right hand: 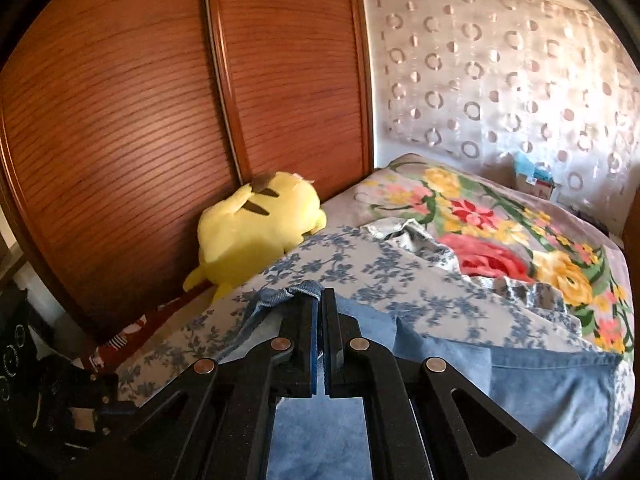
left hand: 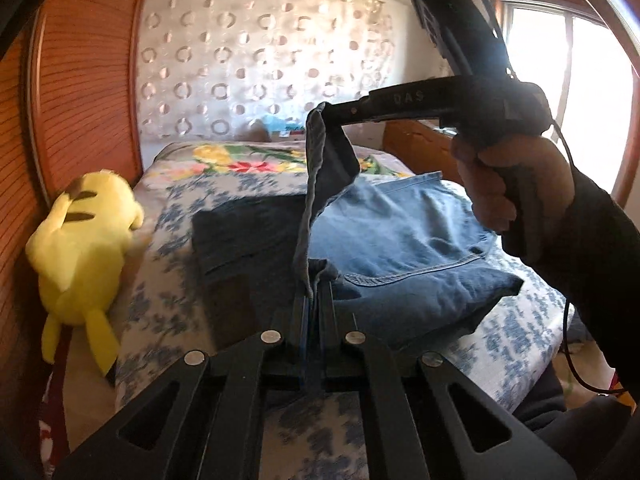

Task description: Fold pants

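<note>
— So, starting at the left of the left wrist view: what is there?

— A yellow plush toy (left hand: pixel 86 240) lies at the left edge against the wooden wardrobe (left hand: pixel 80 92), off the floral bedspread (left hand: pixel 168 300). It is apart from the work.

— And at the centre?

— The jeans (left hand: pixel 400 236) lie spread on the bed, centre to right of frame. The left gripper (left hand: pixel 316 284), at lower centre, has its fingers pressed nearly together on a hem corner. From there a taut strip of denim rises to the upper centre, where the right gripper (left hand: pixel 326 110) pinches the other corner, held by the person's right hand (left hand: pixel 508 188) at the right of frame.

— Does the right wrist view agree?

— Yes. The right gripper's fingers (right hand: pixel 308 320) sit almost closed at lower centre, with a bunched denim edge (right hand: pixel 296 292) caught at their tips.

— Which step is this?

— I judge it a fold in progress: the leg end is lifted, ready to be carried over the body of the jeans.

— And the next move?

— Both grippers likely need to travel together, keeping the edge level and taut, then lower it squarely before releasing.
</note>
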A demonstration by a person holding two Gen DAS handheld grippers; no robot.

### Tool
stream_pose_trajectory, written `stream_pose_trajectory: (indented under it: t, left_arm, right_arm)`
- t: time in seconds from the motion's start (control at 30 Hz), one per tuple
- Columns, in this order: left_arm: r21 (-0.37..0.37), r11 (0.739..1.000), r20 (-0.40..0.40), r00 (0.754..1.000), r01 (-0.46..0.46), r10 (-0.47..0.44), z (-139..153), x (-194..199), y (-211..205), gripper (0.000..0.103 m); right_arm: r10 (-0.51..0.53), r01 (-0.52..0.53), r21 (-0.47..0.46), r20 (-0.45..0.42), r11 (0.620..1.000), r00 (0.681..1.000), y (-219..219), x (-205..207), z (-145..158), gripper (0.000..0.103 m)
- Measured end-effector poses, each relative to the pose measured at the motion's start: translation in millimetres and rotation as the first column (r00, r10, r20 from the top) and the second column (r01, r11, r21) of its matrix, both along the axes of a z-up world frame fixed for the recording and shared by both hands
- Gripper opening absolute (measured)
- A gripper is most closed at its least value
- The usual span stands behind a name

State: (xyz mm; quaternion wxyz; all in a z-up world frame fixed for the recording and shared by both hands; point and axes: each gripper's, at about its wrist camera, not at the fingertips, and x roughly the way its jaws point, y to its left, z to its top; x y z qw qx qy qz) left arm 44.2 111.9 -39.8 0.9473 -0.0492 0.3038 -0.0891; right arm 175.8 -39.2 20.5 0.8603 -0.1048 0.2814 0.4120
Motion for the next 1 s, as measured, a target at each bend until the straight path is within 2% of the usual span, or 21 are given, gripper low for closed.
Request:
stream_pose_trajectory:
  t: [0.13,0.23,0.3,0.33,0.37,0.5,0.57,0.6,0.67,0.7,0.77,1.0]
  left_arm:
    - [0.009,1.0,-0.031,0.999,-0.012,0.012,-13.6,1.0,5.4,0.004]
    - [0.012,1.0,-0.044,0.999,-0.013,0.013,-18.1,0.1,7.7,0.005]
    - [0.003,1.0,-0.049,0.999,-0.016,0.016,-19.2,0.2,9.1,0.005]
    - [-0.002,1.0,-0.052,0.999,-0.014,0.014,-19.6,0.6,9.6,0.005]
    - [-0.003,1.0,-0.054,0.998,-0.014,0.014,-19.8,0.9,10.1,0.006]
    - [0.015,0.999,-0.047,0.998,-0.03,0.03,-16.9,0.6,10.8,0.02]
    - [0.023,0.999,-0.043,0.998,-0.042,0.043,-14.8,0.6,11.9,0.026]
    - [0.026,0.999,-0.039,0.998,-0.047,0.048,-13.7,0.2,13.0,0.034]
    - [0.021,0.999,-0.028,0.998,-0.048,0.049,-11.1,-0.4,14.8,0.045]
    - [0.016,0.999,-0.025,0.999,-0.047,0.047,-9.9,-0.3,15.7,0.045]
    - [0.021,0.999,-0.023,0.999,-0.049,0.05,-8.4,1.4,15.2,0.046]
    - [0.053,0.997,-0.028,0.998,-0.047,0.049,-9.2,17.0,5.7,0.046]
  right_arm:
    - [0.007,-0.007,-0.037,0.008,0.999,1.0,11.8,-1.5,-7.2,0.002]
    - [0.004,-0.004,-0.054,-0.008,0.999,1.0,18.6,1.1,-6.2,0.009]
    - [-0.002,0.002,-0.056,-0.001,0.998,1.0,19.1,-3.3,-3.0,0.02]
    - [-0.005,0.005,-0.057,0.004,0.998,1.0,20.6,-5.0,-2.9,0.03]
    - [-0.011,0.011,-0.055,0.008,0.998,1.0,16.9,-5.2,-2.3,0.035]
    - [-0.032,0.032,-0.046,0.012,0.998,0.999,3.1,-12.3,-1.2,0.038]
    - [-0.043,0.044,-0.046,0.019,0.998,0.999,-4.9,-16.1,-2.2,0.042]
    - [-0.049,0.05,-0.043,0.019,0.998,0.999,-8.9,-18.0,-2.4,0.044]
    - [-0.063,0.063,-0.045,0.019,0.997,0.998,-15.8,-21.7,-3.8,0.053]
    - [-0.07,0.071,-0.044,0.019,0.997,0.997,-18.8,-23.3,-4.0,0.055]
    - [-0.081,0.082,-0.045,0.022,0.996,0.996,-21.8,-26.4,-4.2,0.067]
    - [-0.095,0.095,-0.006,0.001,0.995,0.996,-36.1,-35.3,2.9,0.069]
